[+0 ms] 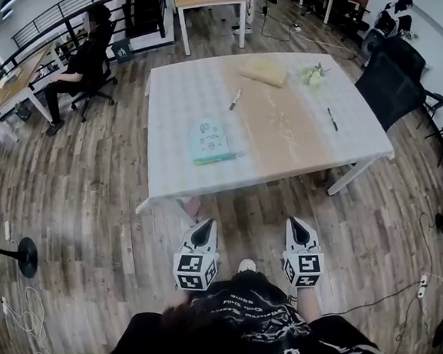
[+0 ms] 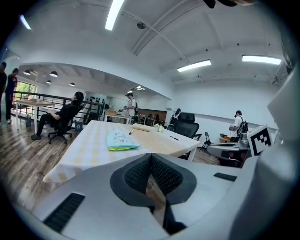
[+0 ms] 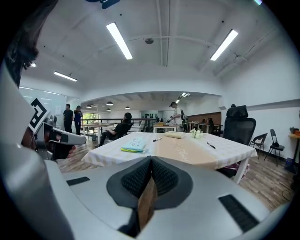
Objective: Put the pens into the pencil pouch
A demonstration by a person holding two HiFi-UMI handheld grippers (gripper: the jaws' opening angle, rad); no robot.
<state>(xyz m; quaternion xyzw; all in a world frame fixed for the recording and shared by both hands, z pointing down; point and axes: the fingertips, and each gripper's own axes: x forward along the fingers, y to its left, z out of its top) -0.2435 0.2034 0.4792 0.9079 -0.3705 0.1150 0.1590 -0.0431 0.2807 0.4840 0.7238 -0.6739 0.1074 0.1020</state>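
A light teal pencil pouch [image 1: 209, 142] lies flat near the front left of the table [image 1: 175, 176]. One pen [image 1: 235, 99] rests further back near the middle, and a dark pen [image 1: 332, 119] lies toward the right side. Both grippers hang over the wooden floor, short of the table's near edge: my left gripper [image 1: 204, 229] and my right gripper [image 1: 299, 229], each shut with nothing between the jaws. The pouch [image 2: 121, 140] [image 3: 135, 145] shows ahead in both gripper views, with the dark pen [image 3: 211, 145] off to the right.
A tan cloth bundle [image 1: 264, 71] and a small pale posy [image 1: 314, 75] sit at the table's far side. A black office chair [image 1: 392, 80] stands at the right of the table. A seated person [image 1: 87, 62] is at the back left by another desk.
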